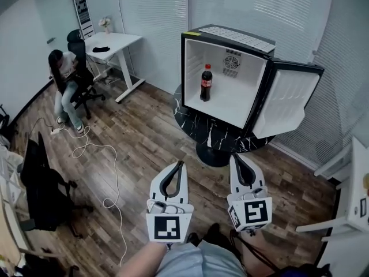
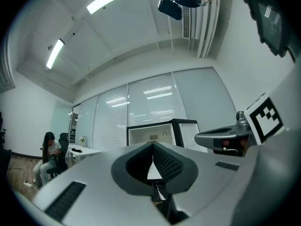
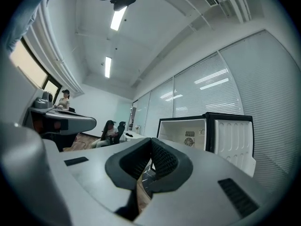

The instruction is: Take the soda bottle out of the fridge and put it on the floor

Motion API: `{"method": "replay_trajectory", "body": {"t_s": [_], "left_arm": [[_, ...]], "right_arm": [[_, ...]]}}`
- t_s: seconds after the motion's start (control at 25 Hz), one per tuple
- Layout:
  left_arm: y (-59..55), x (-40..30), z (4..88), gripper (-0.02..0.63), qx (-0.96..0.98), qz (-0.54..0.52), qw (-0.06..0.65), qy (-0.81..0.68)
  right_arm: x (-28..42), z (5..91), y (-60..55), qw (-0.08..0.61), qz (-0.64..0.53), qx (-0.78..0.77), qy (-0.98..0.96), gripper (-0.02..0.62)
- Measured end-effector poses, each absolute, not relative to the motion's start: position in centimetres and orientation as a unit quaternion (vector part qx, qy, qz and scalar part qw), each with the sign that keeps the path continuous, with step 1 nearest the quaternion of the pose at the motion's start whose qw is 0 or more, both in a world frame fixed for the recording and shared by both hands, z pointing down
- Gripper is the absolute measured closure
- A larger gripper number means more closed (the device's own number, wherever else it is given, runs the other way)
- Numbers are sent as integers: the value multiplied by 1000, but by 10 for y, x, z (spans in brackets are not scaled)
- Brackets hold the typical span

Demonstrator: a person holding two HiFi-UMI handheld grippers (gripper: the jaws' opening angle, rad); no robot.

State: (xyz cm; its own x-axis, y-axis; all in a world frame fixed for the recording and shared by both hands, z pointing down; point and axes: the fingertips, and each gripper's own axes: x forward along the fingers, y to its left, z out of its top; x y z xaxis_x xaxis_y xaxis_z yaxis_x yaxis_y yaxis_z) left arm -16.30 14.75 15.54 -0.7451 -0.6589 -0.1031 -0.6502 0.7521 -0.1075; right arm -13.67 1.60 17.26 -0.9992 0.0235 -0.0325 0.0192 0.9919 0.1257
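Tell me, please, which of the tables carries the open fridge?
The round black marble table at the room's centre carries the fridge; the white desk beside the seated person does not.

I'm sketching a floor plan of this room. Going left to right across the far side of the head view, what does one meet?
From the left: seated person → white desk → soda bottle standing in the fridge → open fridge door → white table at the right edge.
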Motion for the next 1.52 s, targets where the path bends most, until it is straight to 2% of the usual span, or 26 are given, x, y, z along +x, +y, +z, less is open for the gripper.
{"method": "replay_trajectory", "body": {"t_s": [0.48, 1.12, 1.52], "left_arm": [[111, -224, 169, 589, -359, -31, 64, 931], [32, -389, 171, 589, -329, -65, 53, 941], [14, -457, 150, 589, -288, -77, 79, 951]], "right_arm": [[-192, 191, -21, 17, 57, -1, 998, 581], [-375, 201, -100, 3, 36, 39, 999, 581], [-455, 177, -137, 38, 39, 59, 997, 581]]}}
